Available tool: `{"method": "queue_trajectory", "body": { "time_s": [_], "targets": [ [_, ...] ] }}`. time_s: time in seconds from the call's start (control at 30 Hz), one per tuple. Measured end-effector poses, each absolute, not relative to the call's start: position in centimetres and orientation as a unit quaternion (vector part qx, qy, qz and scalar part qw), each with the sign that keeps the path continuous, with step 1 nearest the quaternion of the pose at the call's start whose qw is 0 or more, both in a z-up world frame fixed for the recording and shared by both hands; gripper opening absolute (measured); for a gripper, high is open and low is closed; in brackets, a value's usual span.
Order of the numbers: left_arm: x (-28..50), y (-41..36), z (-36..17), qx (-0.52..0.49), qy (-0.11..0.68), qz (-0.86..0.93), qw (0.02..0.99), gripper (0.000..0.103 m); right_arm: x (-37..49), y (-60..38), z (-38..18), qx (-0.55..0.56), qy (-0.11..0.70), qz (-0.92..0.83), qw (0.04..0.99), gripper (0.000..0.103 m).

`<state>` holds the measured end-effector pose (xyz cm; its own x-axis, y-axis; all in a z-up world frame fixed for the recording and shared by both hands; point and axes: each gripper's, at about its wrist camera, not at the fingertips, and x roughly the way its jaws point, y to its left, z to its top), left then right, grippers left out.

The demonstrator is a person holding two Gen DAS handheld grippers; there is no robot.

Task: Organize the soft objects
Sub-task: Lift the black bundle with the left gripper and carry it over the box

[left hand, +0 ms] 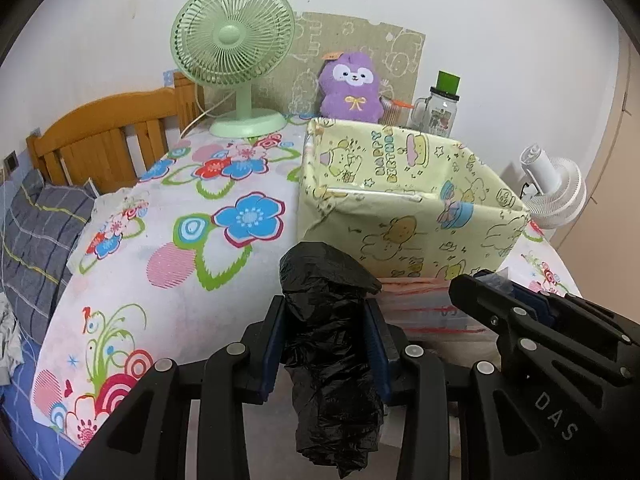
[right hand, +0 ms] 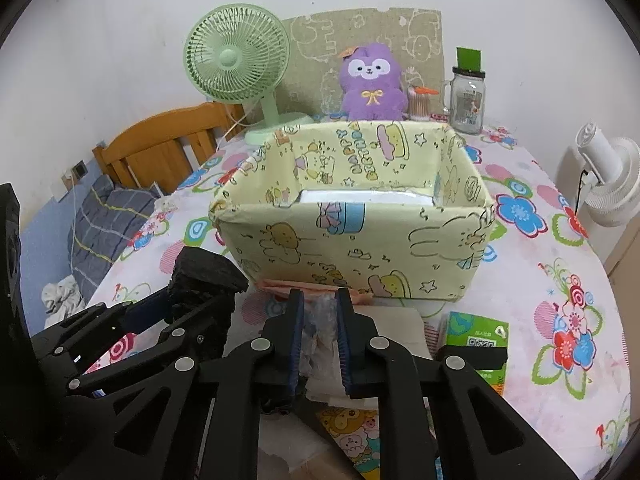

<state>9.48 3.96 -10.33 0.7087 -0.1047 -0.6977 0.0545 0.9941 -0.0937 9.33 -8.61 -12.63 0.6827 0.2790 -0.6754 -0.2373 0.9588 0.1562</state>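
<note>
Black bag roll [left hand: 332, 344] clamped in left tongs [left hand: 326, 320]; clear crinkly pack [right hand: 320, 332] in right tongs [right hand: 319, 320], rt view only

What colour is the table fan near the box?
Pale green fan, clearest in the right wrist view.

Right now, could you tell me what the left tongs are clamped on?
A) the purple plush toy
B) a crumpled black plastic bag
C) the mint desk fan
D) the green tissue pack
B: the left tongs pinch the crumpled black plastic bag between their pads.
</note>
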Motion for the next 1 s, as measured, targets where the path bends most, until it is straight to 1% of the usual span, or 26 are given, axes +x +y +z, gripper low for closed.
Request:
{"method": "queue_trajectory", "body": {
  "time_s": [1.0],
  "targets": [
    [7.2,0.1,-3.5,-0.010,0.324,-0.079,0.943,0.038,5.5,-12.0,-5.1,0.015,0.302,0.086,0.949,0.018]
  ]
}}
